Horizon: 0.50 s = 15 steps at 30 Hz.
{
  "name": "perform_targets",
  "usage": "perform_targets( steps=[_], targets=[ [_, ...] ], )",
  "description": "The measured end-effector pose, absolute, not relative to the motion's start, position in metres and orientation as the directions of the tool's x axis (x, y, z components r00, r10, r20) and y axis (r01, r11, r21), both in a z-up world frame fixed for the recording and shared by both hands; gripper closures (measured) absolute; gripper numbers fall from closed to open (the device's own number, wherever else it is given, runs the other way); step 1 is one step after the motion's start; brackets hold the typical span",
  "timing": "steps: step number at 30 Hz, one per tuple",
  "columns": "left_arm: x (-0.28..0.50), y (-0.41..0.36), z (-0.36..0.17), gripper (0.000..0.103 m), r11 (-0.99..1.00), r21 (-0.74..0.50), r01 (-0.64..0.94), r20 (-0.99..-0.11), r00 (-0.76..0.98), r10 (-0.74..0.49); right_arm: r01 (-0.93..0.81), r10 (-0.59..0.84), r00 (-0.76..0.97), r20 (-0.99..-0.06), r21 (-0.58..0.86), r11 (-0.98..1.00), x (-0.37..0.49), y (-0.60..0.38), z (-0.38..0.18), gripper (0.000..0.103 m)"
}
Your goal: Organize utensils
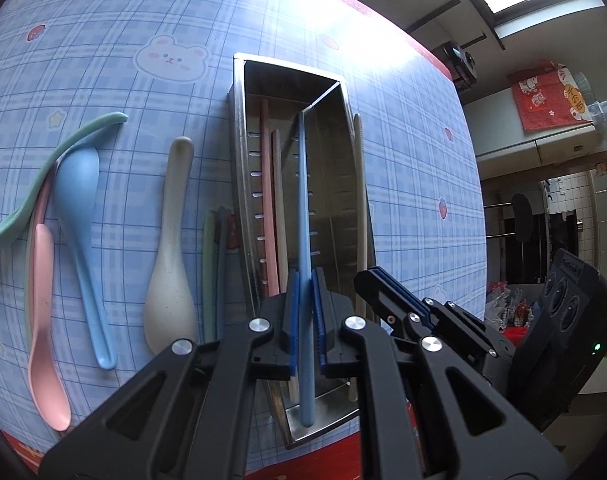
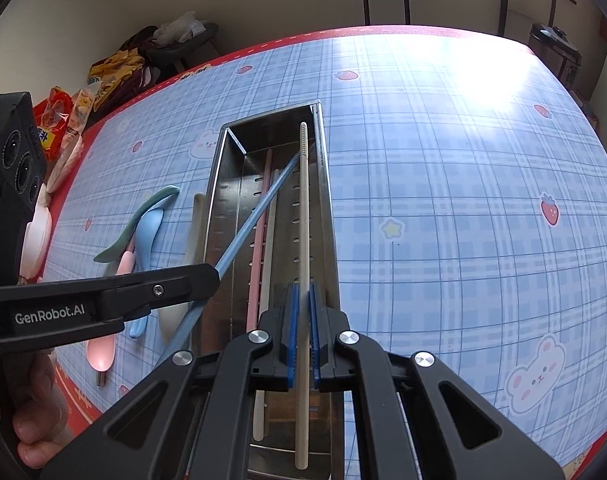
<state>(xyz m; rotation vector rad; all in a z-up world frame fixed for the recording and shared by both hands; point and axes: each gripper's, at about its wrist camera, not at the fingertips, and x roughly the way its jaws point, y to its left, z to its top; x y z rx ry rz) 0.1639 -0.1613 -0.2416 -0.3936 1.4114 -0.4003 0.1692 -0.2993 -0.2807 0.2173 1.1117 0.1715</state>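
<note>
A blue chopstick (image 1: 304, 216) is gripped between the blue pads of the left tool (image 1: 304, 312), which is clenched on it. The chopstick is held lengthwise over the metal tray (image 1: 239, 148); in the right wrist view it is seen slanting across the tray toward the far right corner. A cream chopstick (image 2: 303, 216) is gripped by the right tool (image 2: 302, 332), likewise clenched, and is held along the right side of the tray.

A pink chopstick (image 1: 266, 200) and a second cream chopstick (image 1: 279, 208) are laid inside the tray's left compartment. The tray is placed on the bench (image 1: 415, 168), which is covered with a blue checked cloth.

To the left of the tray, four spoons are laid on the bench: a cream spoon (image 1: 171, 264), a blue spoon (image 1: 79, 208), a pink spoon (image 1: 43, 320) and a green spoon (image 1: 43, 172). A green and a blue chopstick (image 1: 213, 276) are laid just beside the tray's left wall.
</note>
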Motion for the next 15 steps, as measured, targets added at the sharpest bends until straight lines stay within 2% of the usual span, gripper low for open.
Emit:
perform_targets(
  steps=[2, 7, 15],
  targets=[
    [0.164, -0.16, -0.242, 0.094, 0.867, -0.496, 0.04, -0.86, 0.113, -0.497, -0.024, 0.245, 0.429, -0.869, 0.261, 0.965, 0.17, -0.301, -0.282, 0.097],
    [0.16, -0.151, -0.238, 0.091, 0.861, -0.506, 0.054, -0.852, 0.123, -0.509, -0.013, 0.252, 0.418, -0.873, 0.271, 0.962, 0.172, -0.302, -0.284, 0.097],
    [0.154, -0.119, -0.205, 0.076, 0.893, -0.44, 0.096, -0.858, 0.248, -0.449, -0.003, 0.252, 0.431, -0.866, 0.278, 0.961, 0.164, -0.303, -0.274, 0.096]
  ],
)
